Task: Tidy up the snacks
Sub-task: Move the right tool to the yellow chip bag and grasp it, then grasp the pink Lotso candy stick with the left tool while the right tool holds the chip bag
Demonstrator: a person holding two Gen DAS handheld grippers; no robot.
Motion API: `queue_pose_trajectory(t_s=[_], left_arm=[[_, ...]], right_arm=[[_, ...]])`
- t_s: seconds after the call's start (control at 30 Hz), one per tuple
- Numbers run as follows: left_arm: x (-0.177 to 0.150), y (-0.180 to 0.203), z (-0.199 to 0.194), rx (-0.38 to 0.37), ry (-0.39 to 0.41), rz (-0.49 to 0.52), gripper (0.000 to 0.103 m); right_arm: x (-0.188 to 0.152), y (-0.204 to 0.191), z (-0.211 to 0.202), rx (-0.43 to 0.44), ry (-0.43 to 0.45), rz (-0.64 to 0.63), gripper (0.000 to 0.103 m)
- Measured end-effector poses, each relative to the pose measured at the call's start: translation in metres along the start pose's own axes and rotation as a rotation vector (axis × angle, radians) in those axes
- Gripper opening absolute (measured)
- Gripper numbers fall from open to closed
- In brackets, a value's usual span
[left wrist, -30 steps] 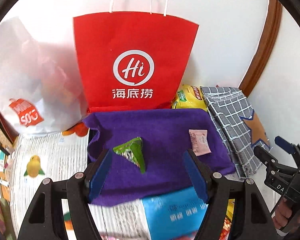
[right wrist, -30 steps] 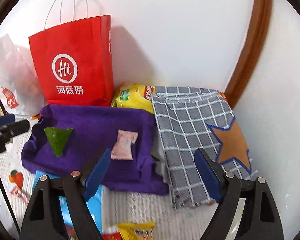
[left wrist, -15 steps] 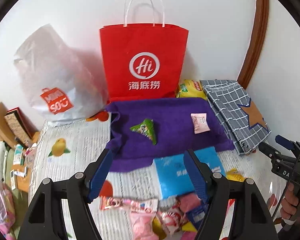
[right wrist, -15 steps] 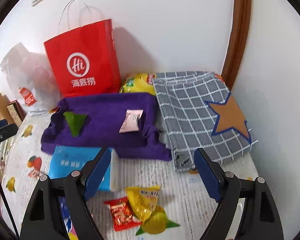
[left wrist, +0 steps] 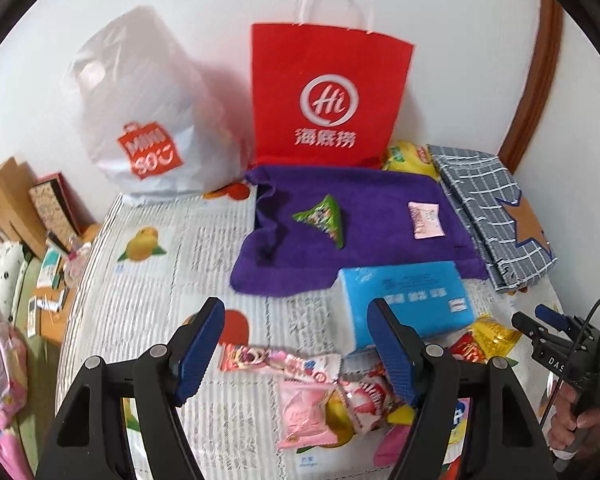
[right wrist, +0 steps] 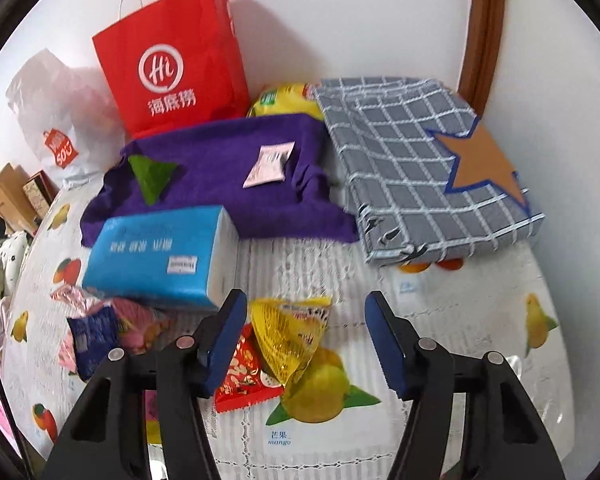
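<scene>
**Both tools hanging open over the loose snack pile**

Landmark: the blue tissue pack (right wrist: 156, 256), lying on the fruit-print surface (right wrist: 440, 320).

- Left tool (left wrist: 296, 346) is hovering with fingers apart, gripping nothing. Right tool (right wrist: 304, 340) is likewise spread wide and empty.
- Loose snacks are lying just in front of the tissue pack: a pink sachet (left wrist: 306, 414), a long pink-and-white wrapper (left wrist: 280, 360), a yellow crinkled packet (right wrist: 290, 330) overlapping a red packet (right wrist: 244, 372), and a dark blue packet (right wrist: 92, 336) at the pack's left front corner.
- Behind the tissue pack a purple towel (right wrist: 228, 168) is carrying two sorted pieces — a green triangular packet (right wrist: 152, 174) and a pale pink sachet (right wrist: 270, 164), well apart from each other.
- Behind the towel a red paper bag (right wrist: 176, 64) is standing upright; to the towel's right, a grey checked cloth (right wrist: 412, 168) with an orange star.

Handling judgement: the packets are looking light, thin and glossy — film wrappers likely to slide and crumple. Pinching a sealed, crimped edge seems safer than squeezing the puffed middle, which may crush the contents. The yellow packet, sitting between the right tool's fingers, looks like the nearest candidate.
</scene>
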State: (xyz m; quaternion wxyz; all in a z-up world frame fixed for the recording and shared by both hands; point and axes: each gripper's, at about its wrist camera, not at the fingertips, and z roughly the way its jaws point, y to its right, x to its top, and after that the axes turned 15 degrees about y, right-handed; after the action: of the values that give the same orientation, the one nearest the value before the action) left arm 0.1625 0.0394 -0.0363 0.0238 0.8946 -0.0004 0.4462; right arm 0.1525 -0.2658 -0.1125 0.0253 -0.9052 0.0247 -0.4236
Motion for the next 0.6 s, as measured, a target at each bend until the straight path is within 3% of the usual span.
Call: queue_pose_trajectory(t_s=[0.47, 0.6], left_arm=[[-0.028, -0.041, 0.015, 0.078, -0.071, -0.087, 0.072], [-0.033, -0.050, 0.017, 0.097, -0.080, -0.096, 0.072]], right_arm=[[-0.034, -0.009, 0.044, 0.065, -0.070, -0.018, 0.059], [-0.035, -0.009, 0.047, 0.071, -0.069, -0.011, 0.047]])
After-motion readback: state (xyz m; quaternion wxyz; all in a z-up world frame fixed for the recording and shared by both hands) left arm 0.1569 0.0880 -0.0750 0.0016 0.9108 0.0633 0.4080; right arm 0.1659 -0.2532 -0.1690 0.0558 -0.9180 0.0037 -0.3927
